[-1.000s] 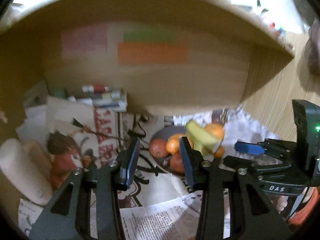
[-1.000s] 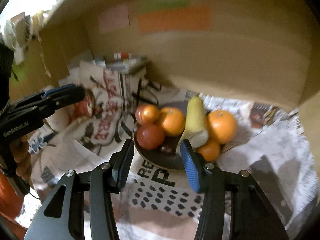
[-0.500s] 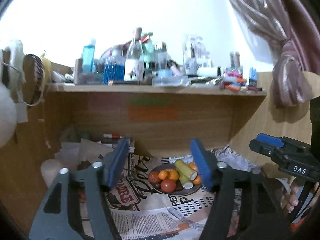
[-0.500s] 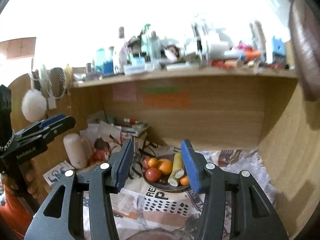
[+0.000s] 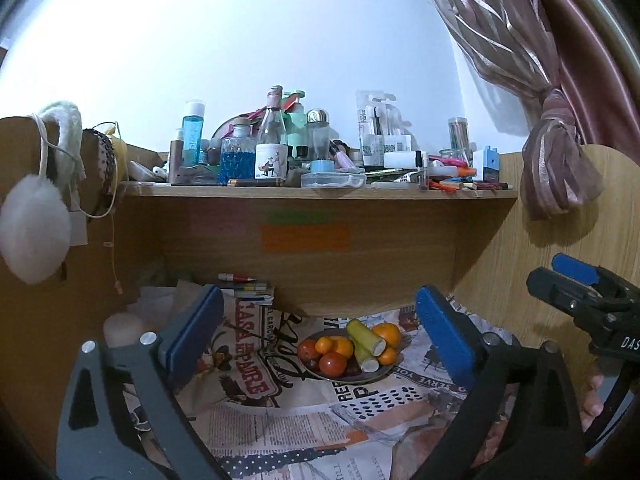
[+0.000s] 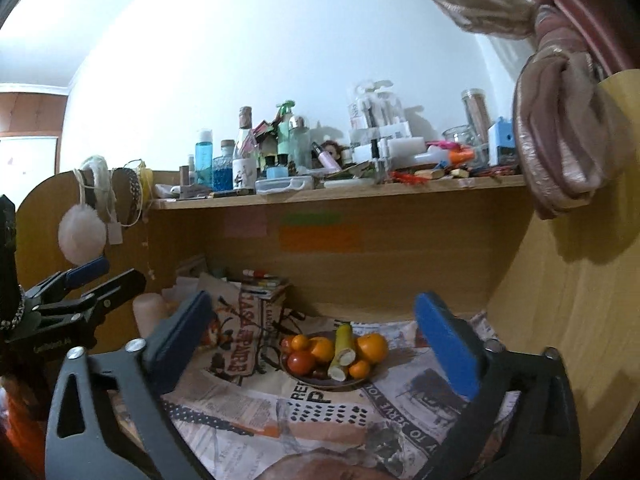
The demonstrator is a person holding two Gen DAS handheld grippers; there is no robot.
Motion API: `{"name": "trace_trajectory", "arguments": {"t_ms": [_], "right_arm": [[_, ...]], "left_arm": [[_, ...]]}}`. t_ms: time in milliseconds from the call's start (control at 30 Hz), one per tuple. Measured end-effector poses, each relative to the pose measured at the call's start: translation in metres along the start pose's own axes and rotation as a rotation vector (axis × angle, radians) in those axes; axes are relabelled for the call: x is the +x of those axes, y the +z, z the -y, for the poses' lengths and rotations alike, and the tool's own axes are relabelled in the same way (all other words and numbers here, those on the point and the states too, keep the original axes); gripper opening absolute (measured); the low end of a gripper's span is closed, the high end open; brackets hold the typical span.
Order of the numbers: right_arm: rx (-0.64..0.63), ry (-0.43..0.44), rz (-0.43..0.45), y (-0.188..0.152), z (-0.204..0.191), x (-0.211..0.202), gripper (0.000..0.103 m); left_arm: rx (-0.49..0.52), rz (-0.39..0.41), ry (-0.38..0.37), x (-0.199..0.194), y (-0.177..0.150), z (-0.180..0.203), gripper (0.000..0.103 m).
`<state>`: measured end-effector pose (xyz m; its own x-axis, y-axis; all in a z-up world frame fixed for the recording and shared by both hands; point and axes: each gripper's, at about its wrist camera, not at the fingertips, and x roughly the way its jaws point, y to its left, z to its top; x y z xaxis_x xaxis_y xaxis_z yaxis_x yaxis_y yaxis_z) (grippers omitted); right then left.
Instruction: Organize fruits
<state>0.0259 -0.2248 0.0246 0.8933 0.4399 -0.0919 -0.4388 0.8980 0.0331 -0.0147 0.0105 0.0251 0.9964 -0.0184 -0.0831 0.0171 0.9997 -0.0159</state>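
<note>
A dark plate [image 5: 382, 374] sits on newspaper under the desk shelf. It holds oranges [image 5: 386, 334], red fruits [image 5: 333, 364] and yellow-green cut pieces [image 5: 366, 338]. My left gripper [image 5: 317, 296] hangs well back from the plate, jaws opening wide, nothing between the blue pads. In the right wrist view the plate [image 6: 320, 382] and its orange [image 6: 372, 348] lie ahead of my right gripper [image 6: 312, 300], whose jaws are also opening and hold nothing. Each gripper shows at the edge of the other's view: the right gripper [image 5: 560, 276] and the left gripper [image 6: 108, 276].
Newspaper [image 5: 280, 420] covers the desk. A shelf [image 5: 320, 193] crowded with bottles and boxes overhangs the plate. Wooden side panels close both sides, with a tied curtain [image 5: 552, 176] at the right and a white fluffy earmuff [image 5: 34, 220] at the left. A pale roll [image 5: 122, 326] and stacked booklets [image 5: 248, 290] lie at the back left.
Both grippers have drawn back and risen from close over the plate, so the shelf top has come into view. Both pairs of jaws have spread much wider.
</note>
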Motion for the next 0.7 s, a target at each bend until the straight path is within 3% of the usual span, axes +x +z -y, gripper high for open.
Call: {"name": "trace_trajectory", "arguments": {"t_ms": [700], "right_arm": [[-0.024, -0.030, 0.013, -0.0009, -0.0058, -0.0049, 0.103]], "left_arm": [[0.014, 0.002, 0.004, -0.0027, -0.0040, 0.0011, 0.103]]}}
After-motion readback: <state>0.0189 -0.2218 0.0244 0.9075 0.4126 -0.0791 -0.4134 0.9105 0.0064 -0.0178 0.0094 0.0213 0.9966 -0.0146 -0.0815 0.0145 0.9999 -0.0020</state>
